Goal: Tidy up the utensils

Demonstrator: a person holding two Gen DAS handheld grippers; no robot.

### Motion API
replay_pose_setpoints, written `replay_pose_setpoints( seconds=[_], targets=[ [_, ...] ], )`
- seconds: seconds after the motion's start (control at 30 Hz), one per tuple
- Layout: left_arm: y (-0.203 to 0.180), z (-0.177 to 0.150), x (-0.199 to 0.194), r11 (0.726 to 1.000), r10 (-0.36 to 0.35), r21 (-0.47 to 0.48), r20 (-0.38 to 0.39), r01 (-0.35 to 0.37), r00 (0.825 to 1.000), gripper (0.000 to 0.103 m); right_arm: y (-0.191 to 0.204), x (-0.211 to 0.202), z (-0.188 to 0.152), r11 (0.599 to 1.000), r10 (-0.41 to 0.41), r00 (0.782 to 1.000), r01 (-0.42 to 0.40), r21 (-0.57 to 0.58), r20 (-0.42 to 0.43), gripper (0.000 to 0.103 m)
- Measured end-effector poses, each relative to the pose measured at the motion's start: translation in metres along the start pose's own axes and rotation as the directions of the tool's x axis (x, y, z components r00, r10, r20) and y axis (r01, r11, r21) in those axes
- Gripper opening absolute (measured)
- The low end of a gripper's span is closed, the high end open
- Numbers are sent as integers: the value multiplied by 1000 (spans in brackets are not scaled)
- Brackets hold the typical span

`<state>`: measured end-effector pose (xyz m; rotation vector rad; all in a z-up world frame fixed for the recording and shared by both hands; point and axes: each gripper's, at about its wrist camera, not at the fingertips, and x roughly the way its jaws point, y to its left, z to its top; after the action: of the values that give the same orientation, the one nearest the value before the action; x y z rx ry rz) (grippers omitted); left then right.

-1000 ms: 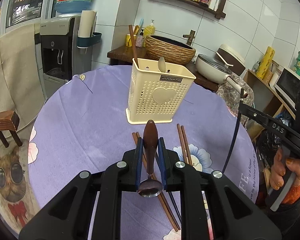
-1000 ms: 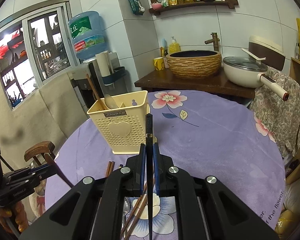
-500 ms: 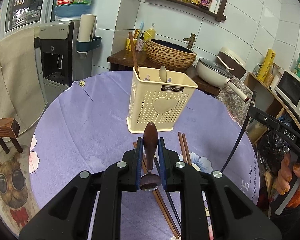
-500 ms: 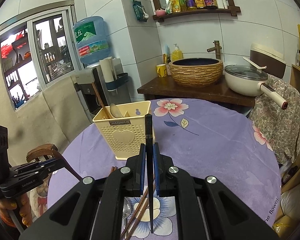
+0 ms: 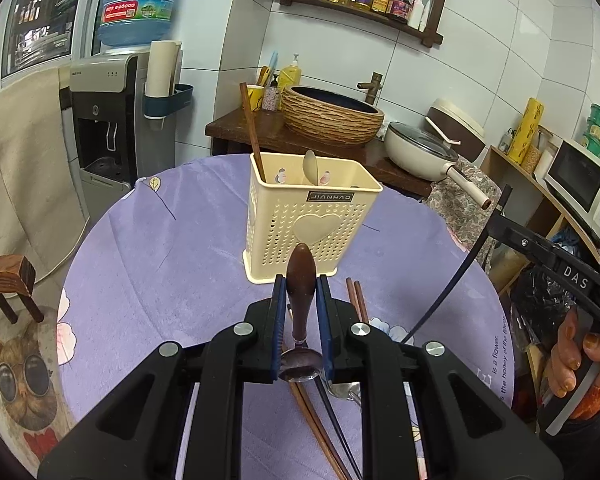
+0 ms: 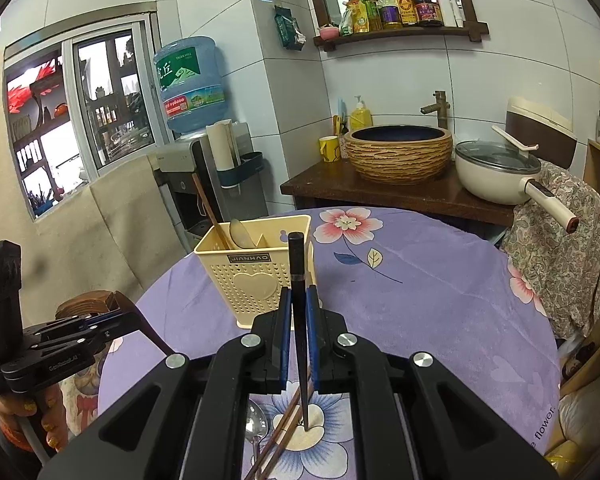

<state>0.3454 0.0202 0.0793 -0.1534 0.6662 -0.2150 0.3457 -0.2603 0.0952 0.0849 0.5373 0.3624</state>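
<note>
On the round table's purple floral cloth [image 5: 172, 248] stands a cream perforated utensil holder [image 5: 310, 224], a wooden chopstick [image 5: 251, 130] and a pale spoon [image 5: 310, 166] already leaning inside it. Just short of it, the left gripper [image 5: 301, 292] is clamped on a brown-handled spoon [image 5: 301, 280], handle forward and steel bowl back toward the camera. Beside it, the right gripper [image 6: 297, 308] pinches a black chopstick [image 6: 297, 280] upright over loose brown chopsticks [image 6: 284, 428] and a steel spoon [image 6: 257, 424] lying on the cloth.
</note>
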Motion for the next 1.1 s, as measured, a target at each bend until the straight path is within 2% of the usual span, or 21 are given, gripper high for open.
replay_pose_setpoints(
  seconds=[0.33, 0.5, 0.63, 0.77, 0.83, 0.93, 1.1],
  targets=[
    [-10, 28, -6, 999, -27, 29, 27, 27, 999, 15, 10, 4, 24, 999, 52, 999, -52, -14, 0, 7],
    [-12, 74, -16, 999, -38, 35, 66, 35, 997, 15, 20, -3, 64, 995, 97, 994, -96, -27, 41, 7],
    [-15, 124, -26, 999, -31, 26, 124, 28, 992, 15, 29, -11, 114, 994, 108, 986, -104, -44, 124, 8],
    [-18, 165, -25, 1000, 3, 6, 165, -4, 986, 15, 34, -3, 156, 996, 87, 981, -82, -38, 175, 8],
    [-17, 180, -17, 1000, 15, -10, 162, -14, 987, 15, 35, 3, 167, 997, 76, 979, -70, -34, 190, 8],
    [-13, 189, 0, 999, 38, -26, 143, -35, 989, 16, 38, 18, 171, 998, 38, 978, -29, -47, 207, 8],
    [0, 180, 34, 995, 92, -52, 97, -88, 991, 16, 33, 55, 152, 999, 13, 985, -6, -46, 172, 7]
  ],
)
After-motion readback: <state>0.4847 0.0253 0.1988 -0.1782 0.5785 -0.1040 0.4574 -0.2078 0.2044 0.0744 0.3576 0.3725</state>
